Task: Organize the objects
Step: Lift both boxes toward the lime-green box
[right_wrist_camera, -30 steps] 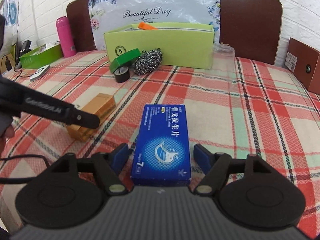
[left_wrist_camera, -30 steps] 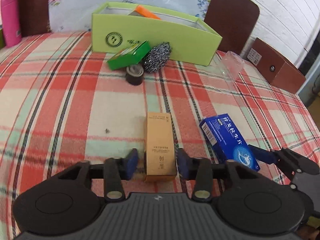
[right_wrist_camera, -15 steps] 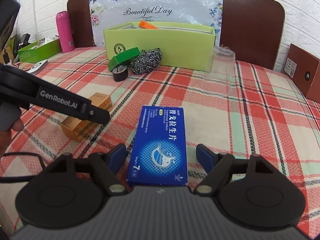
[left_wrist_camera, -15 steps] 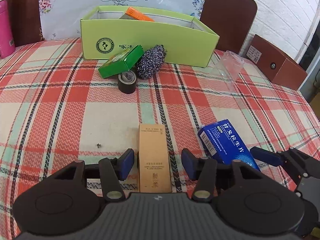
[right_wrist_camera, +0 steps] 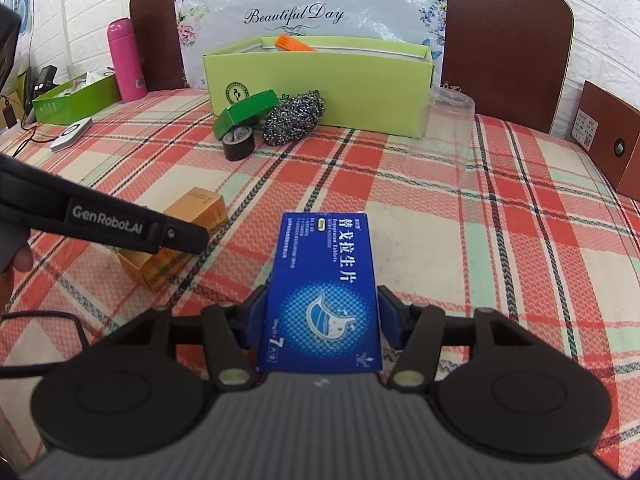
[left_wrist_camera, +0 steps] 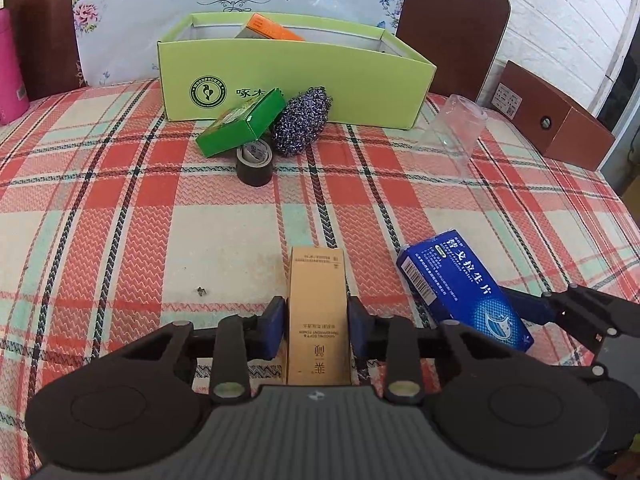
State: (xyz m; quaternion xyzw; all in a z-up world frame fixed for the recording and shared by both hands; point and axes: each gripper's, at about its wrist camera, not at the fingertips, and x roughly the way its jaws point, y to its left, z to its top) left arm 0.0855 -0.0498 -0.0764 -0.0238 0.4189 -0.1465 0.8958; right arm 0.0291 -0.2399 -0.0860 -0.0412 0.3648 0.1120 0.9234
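With jaws just closing: left hand-held gripper clamped on tan box; right hand-held gripper on blue box.

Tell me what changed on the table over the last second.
Both jaws have just been closing. The left hand-held gripper closed onto the tan box; the right hand-held gripper closed onto the blue box. Green tray, scrubber, tape roll and clear cup stayed put.

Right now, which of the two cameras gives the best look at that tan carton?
The left wrist view: the tan carton lies lengthwise, centred between the left gripper pads, its whole top face showing. In the right wrist view the carton sits off to the side, partly hidden behind that gripper's black finger.
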